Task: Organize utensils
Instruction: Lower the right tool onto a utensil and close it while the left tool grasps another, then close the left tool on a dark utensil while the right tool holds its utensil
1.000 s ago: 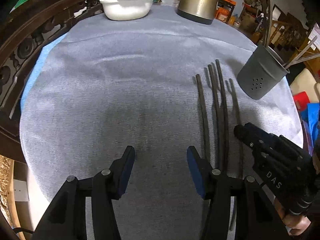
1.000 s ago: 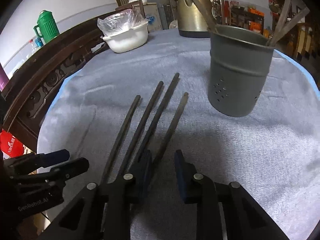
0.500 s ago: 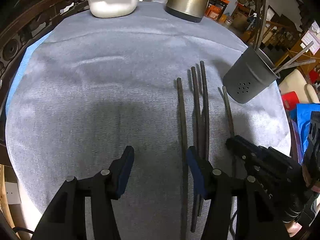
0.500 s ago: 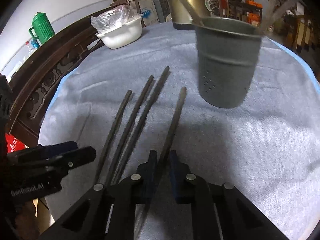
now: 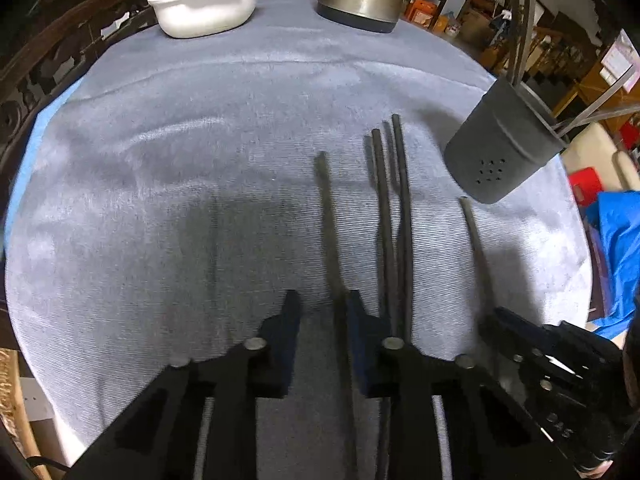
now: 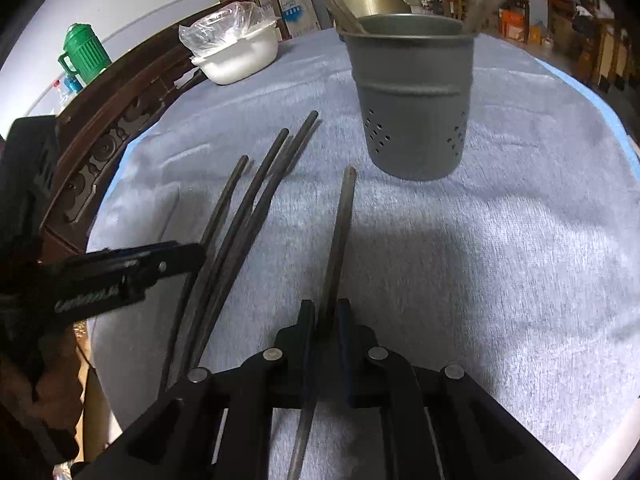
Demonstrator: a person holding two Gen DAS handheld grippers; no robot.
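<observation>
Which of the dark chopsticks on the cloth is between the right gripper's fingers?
The lone chopstick nearest the grey holder; the right gripper is shut on it, and it lies apart from the others.

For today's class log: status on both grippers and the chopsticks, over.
Right hand-held gripper shut on one thin dark chopstick. Left hand-held gripper closing around another. Grey perforated metal holder unobstructed.

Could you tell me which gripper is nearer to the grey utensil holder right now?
Right. The right gripper, shut on a chopstick, sits straight in front of the utensil holder. The left gripper is farther off, past the loose chopsticks.
</observation>
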